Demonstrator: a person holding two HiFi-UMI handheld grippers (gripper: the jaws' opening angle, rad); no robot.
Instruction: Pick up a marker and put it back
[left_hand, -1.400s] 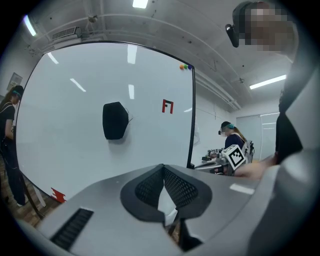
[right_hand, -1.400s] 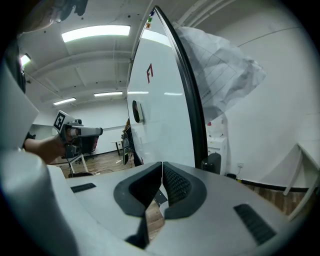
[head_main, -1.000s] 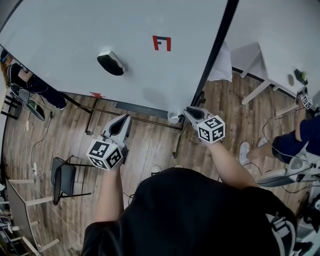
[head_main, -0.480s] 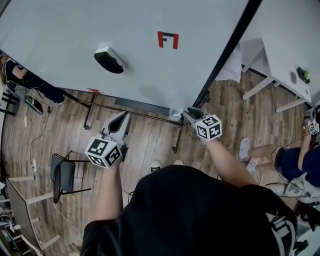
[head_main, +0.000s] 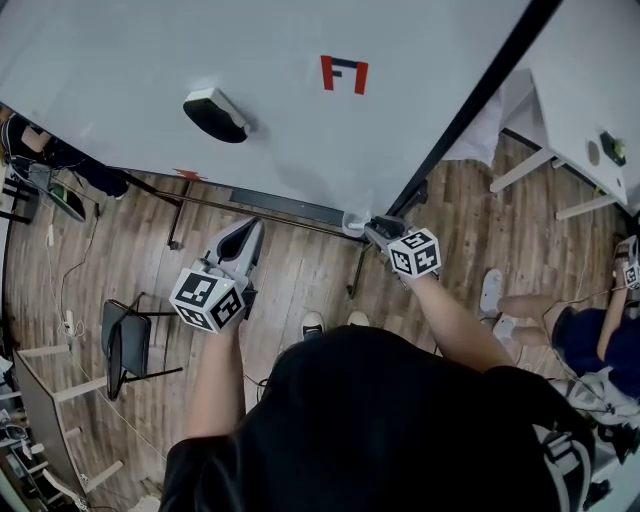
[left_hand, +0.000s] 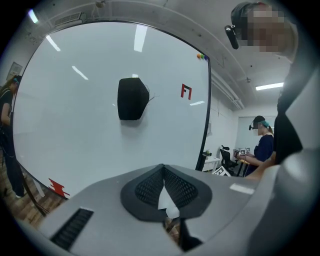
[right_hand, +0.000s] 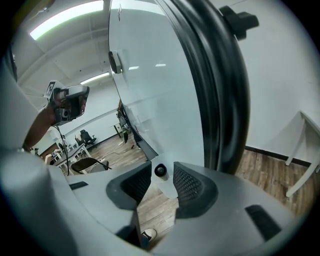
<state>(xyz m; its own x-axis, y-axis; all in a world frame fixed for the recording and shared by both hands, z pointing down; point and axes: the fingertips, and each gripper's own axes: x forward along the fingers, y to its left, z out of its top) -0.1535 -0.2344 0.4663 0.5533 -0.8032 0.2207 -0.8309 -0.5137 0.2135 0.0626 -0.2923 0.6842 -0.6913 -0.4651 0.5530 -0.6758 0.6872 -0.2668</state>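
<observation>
Right gripper (right_hand: 162, 173) is open, jaws have just been opening, pads clear on both sides of the marker (right_hand: 160, 171). The marker shows end-on as a dark tip inside a small white cup (head_main: 350, 221), just ahead of the jaw gap and not clamped. The cup sits at the whiteboard (head_main: 300, 140) bottom edge, by its right corner, next to the black frame (right_hand: 220, 85). Left gripper (head_main: 250, 229) is closed on nothing and parked off the board's bottom edge, well apart from the cup, so it looks idle. Step call: this is the cup end of the cycle. It's either lined up for the pick or just let go after the put-back, and the frames don't settle which. If it's the pick, the next move is to push in so the pads straddle the marker body, close, then lift straight up out of the cup. If it's the release, back straight out without clipping the cup. Hard to read: the marker body is hidden inside the cup, colour unknown. In the head view the right gripper covers part of the cup, so I can't tell what holds the cup there. Eraser (head_main: 215, 114) on the board isn't involved.
</observation>
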